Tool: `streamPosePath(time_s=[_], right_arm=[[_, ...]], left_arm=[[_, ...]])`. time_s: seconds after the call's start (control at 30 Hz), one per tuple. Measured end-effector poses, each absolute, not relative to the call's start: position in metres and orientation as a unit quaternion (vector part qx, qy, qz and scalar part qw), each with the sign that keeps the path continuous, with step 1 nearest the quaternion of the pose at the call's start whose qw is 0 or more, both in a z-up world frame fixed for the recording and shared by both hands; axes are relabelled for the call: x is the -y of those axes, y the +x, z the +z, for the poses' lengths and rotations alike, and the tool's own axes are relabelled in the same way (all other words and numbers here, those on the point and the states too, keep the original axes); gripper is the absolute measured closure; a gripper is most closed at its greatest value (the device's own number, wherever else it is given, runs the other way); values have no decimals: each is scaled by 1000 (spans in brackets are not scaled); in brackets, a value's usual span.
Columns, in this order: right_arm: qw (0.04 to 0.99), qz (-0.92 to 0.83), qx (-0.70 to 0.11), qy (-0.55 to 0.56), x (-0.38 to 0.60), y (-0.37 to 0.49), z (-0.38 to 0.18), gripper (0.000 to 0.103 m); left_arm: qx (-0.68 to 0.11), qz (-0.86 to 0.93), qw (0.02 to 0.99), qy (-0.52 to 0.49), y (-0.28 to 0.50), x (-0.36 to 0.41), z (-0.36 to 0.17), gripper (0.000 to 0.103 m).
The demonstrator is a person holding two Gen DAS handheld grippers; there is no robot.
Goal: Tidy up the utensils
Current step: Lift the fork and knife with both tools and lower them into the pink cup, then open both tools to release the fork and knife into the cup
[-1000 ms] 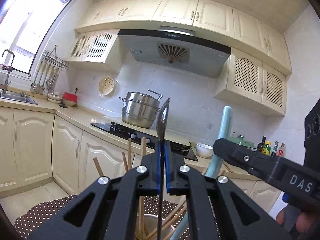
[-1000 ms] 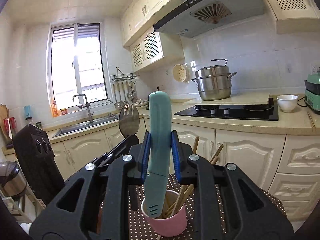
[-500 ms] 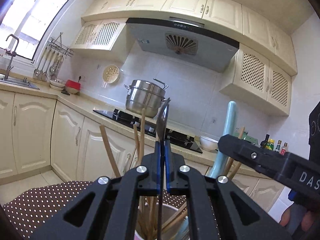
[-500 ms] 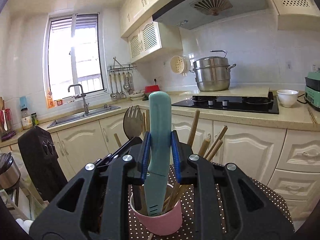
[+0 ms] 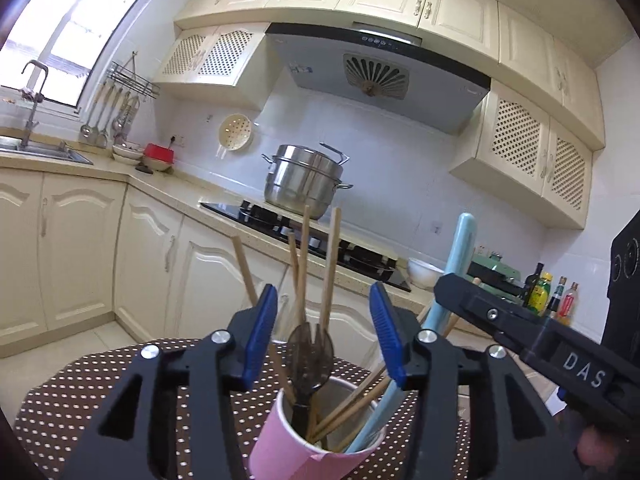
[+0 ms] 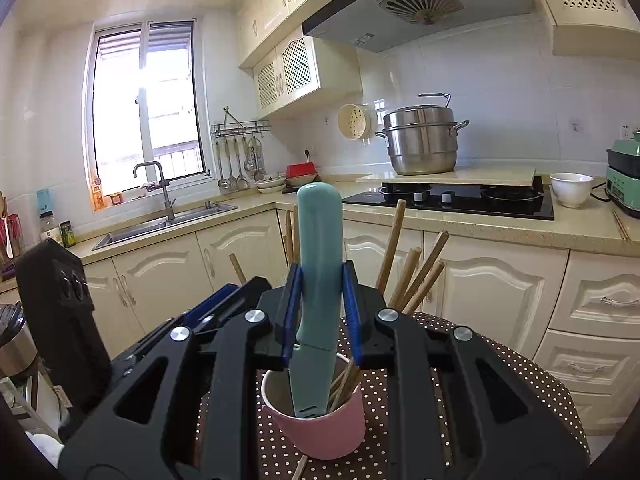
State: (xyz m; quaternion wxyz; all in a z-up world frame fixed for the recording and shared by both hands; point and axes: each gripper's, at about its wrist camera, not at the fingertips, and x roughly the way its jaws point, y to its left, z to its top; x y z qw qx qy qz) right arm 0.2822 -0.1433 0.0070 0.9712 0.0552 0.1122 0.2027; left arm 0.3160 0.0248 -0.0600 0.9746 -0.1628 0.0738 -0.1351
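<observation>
A pink cup (image 5: 280, 440) (image 6: 320, 428) stands on a brown polka-dot table (image 5: 80, 392) and holds several wooden chopsticks (image 5: 330, 264) (image 6: 392, 248). A dark fork (image 5: 310, 354) stands in the cup, free of my left gripper (image 5: 322, 332), which is open right above the cup. My right gripper (image 6: 320, 312) is shut on a teal knife (image 6: 318, 264), held upright with its lower end inside the cup. The knife also shows in the left wrist view (image 5: 456, 264).
Cream kitchen cabinets (image 6: 492, 292) and a counter run behind the table. A steel steamer pot (image 5: 304, 178) sits by a black hob (image 6: 460, 196). A sink (image 6: 168, 220) lies under the window. A white bowl (image 6: 570, 188) and bottles (image 5: 540, 288) stand on the counter.
My left gripper opened and let go of the fork, which now stands in the cup. Both grippers came down closer to the cup. The knife's lower end sank deeper into the cup.
</observation>
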Motion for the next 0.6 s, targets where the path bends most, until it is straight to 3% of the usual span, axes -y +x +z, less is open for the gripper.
streamPosePath(time_s=[0.6], right_arm=[[972,194,-128,39,135,272,3,81]], left_arm=[[-123,-79,983,-112,288,-32,-42,42]])
